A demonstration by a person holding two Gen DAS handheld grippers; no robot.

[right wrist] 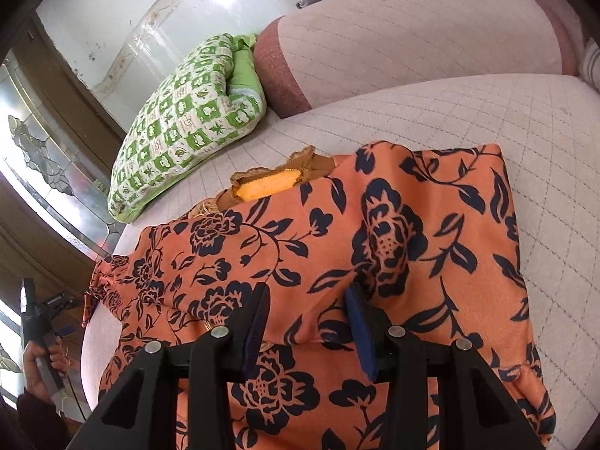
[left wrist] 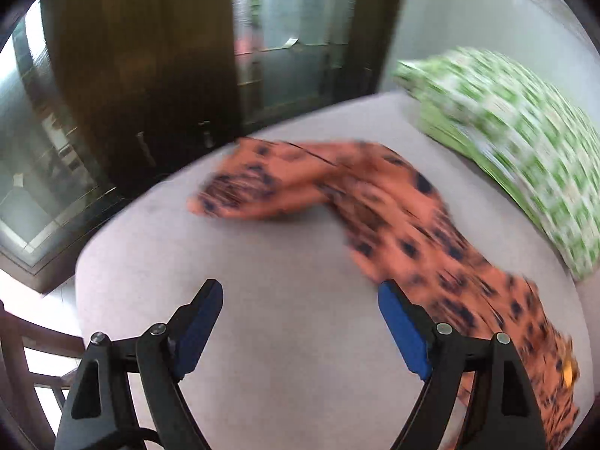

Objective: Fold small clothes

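Note:
An orange garment (right wrist: pixel 393 247) with a dark floral print lies spread on a pale quilted seat (right wrist: pixel 543 131). My right gripper (right wrist: pixel 306 292) hovers low over its near part. The jaws stand partly apart, cloth shows in the gap, and the pads do not press it. In the blurred left wrist view the same garment (left wrist: pixel 393 217) runs from the middle to the lower right. My left gripper (left wrist: pixel 300 288) is wide open over bare seat (left wrist: pixel 262 262), its right finger at the cloth's edge. A yellow knit piece with brown trim (right wrist: pixel 270 183) pokes out from under the garment's far edge.
A green-and-white checked pillow (right wrist: pixel 180 127) (left wrist: pixel 517 142) lies at the seat's far side. Beside it stands a pinkish back cushion (right wrist: pixel 412 37). A dark wooden door and glass panels (left wrist: pixel 150 75) rise beyond the seat's rounded edge. A hand (right wrist: pixel 37 367) grips a black handle at the left.

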